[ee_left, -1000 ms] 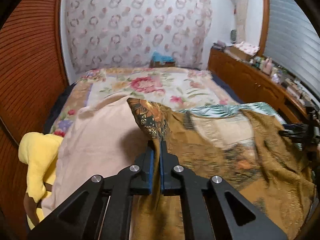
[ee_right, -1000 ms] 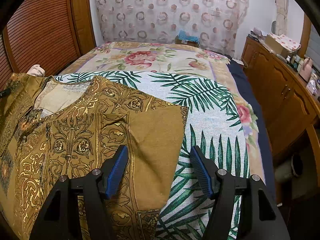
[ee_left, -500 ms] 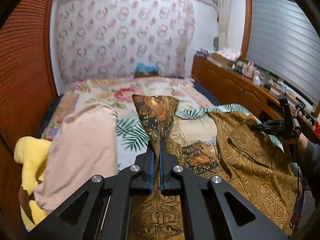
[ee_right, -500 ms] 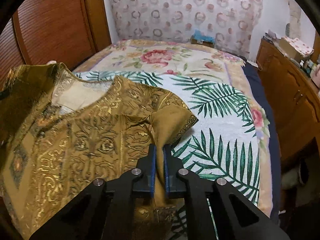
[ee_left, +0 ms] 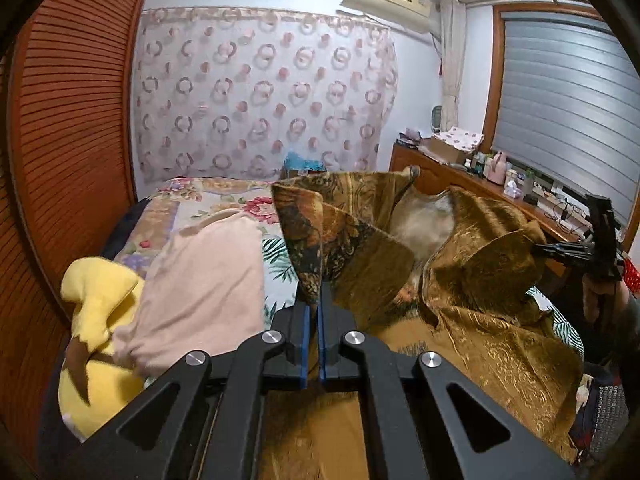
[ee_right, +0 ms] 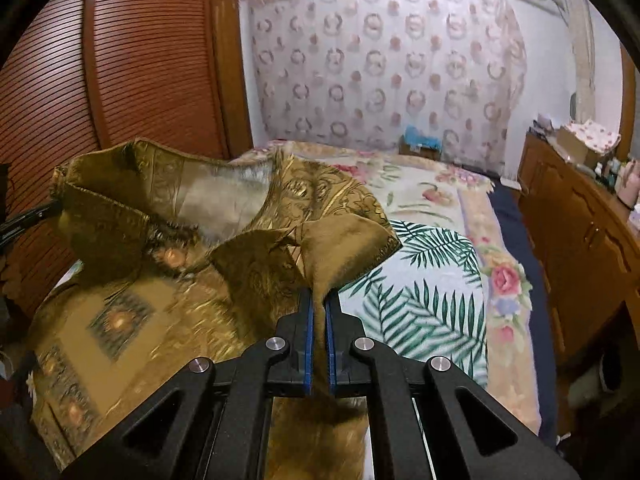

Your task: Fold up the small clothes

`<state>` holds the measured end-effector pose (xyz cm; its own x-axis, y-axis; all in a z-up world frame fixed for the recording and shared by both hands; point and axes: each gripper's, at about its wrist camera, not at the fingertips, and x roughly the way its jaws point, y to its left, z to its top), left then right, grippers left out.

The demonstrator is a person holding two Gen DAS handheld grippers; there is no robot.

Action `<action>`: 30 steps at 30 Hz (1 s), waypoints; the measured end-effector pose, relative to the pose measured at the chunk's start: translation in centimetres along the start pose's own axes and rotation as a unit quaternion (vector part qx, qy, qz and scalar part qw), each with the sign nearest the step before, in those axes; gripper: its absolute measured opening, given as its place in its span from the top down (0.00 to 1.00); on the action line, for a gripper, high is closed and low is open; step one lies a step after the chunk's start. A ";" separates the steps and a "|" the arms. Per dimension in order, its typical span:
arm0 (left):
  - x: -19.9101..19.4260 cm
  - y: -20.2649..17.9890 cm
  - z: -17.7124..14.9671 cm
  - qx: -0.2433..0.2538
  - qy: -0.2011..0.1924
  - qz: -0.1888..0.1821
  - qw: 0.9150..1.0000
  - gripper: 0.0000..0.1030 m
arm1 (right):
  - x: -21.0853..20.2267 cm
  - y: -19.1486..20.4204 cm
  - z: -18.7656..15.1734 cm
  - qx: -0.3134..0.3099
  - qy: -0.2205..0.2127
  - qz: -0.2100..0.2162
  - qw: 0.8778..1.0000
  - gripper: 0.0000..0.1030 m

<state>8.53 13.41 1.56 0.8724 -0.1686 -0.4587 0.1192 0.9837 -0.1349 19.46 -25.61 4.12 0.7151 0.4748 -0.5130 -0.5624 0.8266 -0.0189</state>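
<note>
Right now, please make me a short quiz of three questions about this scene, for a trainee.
1. True or false: both grippers are shut on the shirt.
2. What lies between the yellow toy and the shirt? A) pink cloth B) a book C) a shoe
3. What print is on the sheet under the shirt?

Key: 1 true: left gripper and right gripper both pinch it. 2 A. 3 green palm leaves.

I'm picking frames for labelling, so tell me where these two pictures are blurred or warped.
Left wrist view: mostly sharp, but the fisheye bows the brown slatted wardrobe door. Right wrist view: the gold patterned brocade top is smeared by motion on its left part, while the palm-leaf printed sheet stays crisp; corners go dark in both.
</note>
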 end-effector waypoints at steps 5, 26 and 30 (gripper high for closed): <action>-3.2 0.1 -2.8 0.002 -0.003 0.012 1.000 0.97 | -4.2 1.4 -3.7 0.001 -0.015 0.010 1.000 0.96; -9.6 3.1 -11.4 -0.032 0.030 0.034 0.998 0.97 | -14.2 4.5 -13.8 0.011 0.042 0.026 0.999 0.96; -10.3 2.7 -11.0 -0.019 0.018 0.030 0.999 0.97 | -13.6 4.5 -12.2 0.004 0.049 0.013 0.999 0.96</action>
<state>-5.41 17.11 -3.76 0.8602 -0.1122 -0.4975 0.0485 0.9891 -0.1393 2.12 -32.01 0.49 0.6561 0.4648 -0.5945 -0.5769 0.8168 0.0019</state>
